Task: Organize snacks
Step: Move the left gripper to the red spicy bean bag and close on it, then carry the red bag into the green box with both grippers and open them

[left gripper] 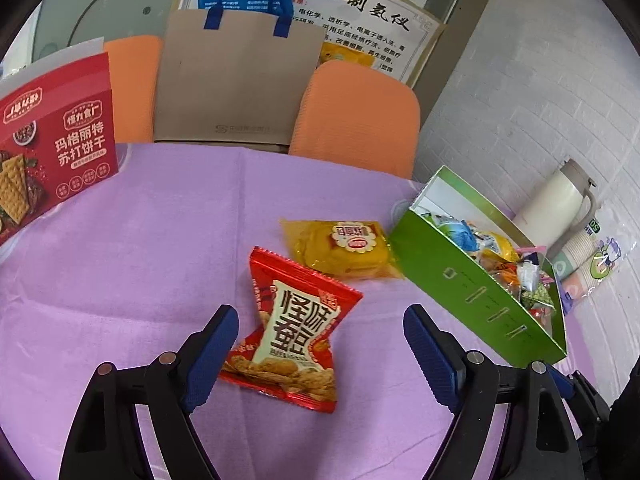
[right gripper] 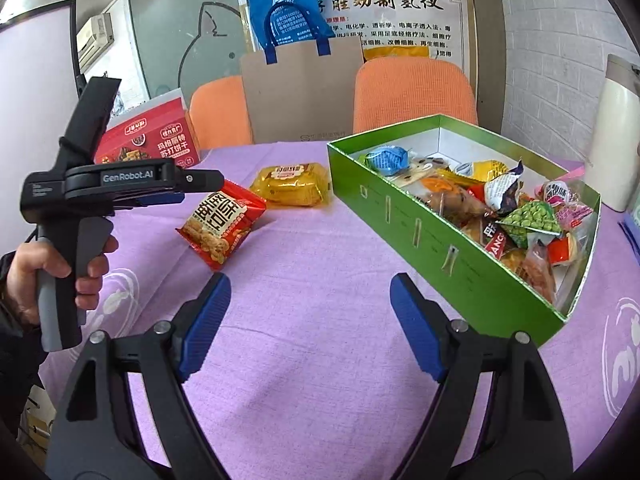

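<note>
Far left at about nine o'clock, propped upright at the tabletop point(left gripper: 168, 216) edge: red cracker box point(left gripper: 52, 156), out of the working area. Probably a second container, though nothing shows that.

Next over, left tongs point(left gripper: 316, 334) spread wide, released, gripping nothing. Red snack packet point(left gripper: 294, 330) lying flat on the purple cloth squarely between the two blue pads, left pad just beside its pinched waist, right pad clearly apart. Seen from the right wrist view, left tongs point(right gripper: 168, 196) hanging over the same packet point(right gripper: 222, 224), with a hand point(right gripper: 52, 276) around the grip. Looks lined up for a pinch, not yet closed.

At one o'clock from the packet, close beyond it: yellow cake pack point(left gripper: 342, 248), flat, loose, still outside the box.

Further right, at three o'clock: green box point(left gripper: 476, 296), open-topped, already heaped with wrapped sweets, so likely the destination.

Right tongs point(right gripper: 310, 324) also parted, empty, poised above bare cloth; green box point(right gripper: 440, 240) near the right pad at two o'clock.
</note>
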### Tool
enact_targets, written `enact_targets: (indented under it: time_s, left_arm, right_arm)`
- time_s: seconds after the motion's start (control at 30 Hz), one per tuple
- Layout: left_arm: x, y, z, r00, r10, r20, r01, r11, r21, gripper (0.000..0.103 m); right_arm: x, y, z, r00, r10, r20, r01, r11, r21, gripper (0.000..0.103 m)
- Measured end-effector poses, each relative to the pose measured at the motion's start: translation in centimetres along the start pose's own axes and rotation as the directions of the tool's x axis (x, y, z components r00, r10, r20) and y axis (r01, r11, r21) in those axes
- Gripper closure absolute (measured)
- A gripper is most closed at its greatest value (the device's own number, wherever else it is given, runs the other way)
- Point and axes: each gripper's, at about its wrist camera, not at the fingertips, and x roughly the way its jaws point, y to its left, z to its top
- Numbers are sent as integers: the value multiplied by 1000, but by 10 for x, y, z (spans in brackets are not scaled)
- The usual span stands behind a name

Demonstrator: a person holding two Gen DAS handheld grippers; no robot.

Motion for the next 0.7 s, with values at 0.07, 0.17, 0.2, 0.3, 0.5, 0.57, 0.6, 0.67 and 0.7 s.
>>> enact_targets:
  time_s: [0.07,0.17,0.2,0.3,0.5,0.57,0.6,0.67,0.7]
  left_arm:
    - [11,5,0,1000,7,-16,-7,1000,5,25]
    - [26,13,-3,998,-6,-61,5,1000,-4,45]
    - [30,15,-5,996,-20,-82,20,1000,-9,59]
    - [33,12,-14,995,-17,-93,18,1000,12,73]
    - [26,-24,-44,976,-153,-154,164,985,58,77]
    - [23,-43,-57,968,-182,-174,203,972,117,77]
    - [22,-48,-61,964,-194,-183,219,967,129,77]
    - [17,-53,-64,964,-196,-180,221,966,134,76]
    - [16,-52,-64,966,-190,-174,214,968,131,74]
  right_arm:
    - [4,-1,-1,1000,2,-9,-2,1000,6,21]
    - [8,-1,-2,1000,2,-21,-2,1000,7,21]
    - [10,-1,-3,1000,4,-26,-4,1000,8,21]
    - [17,1,-3,999,27,-44,-26,1000,18,21]
    - [36,15,-7,989,107,-104,-108,994,0,21]
    - [42,20,-9,990,91,-105,-92,996,-3,21]
    - [43,23,-11,990,91,-112,-92,996,-11,21]
    - [45,25,-14,988,91,-127,-95,995,-22,21]
    - [46,25,-14,987,94,-133,-98,995,-20,21]
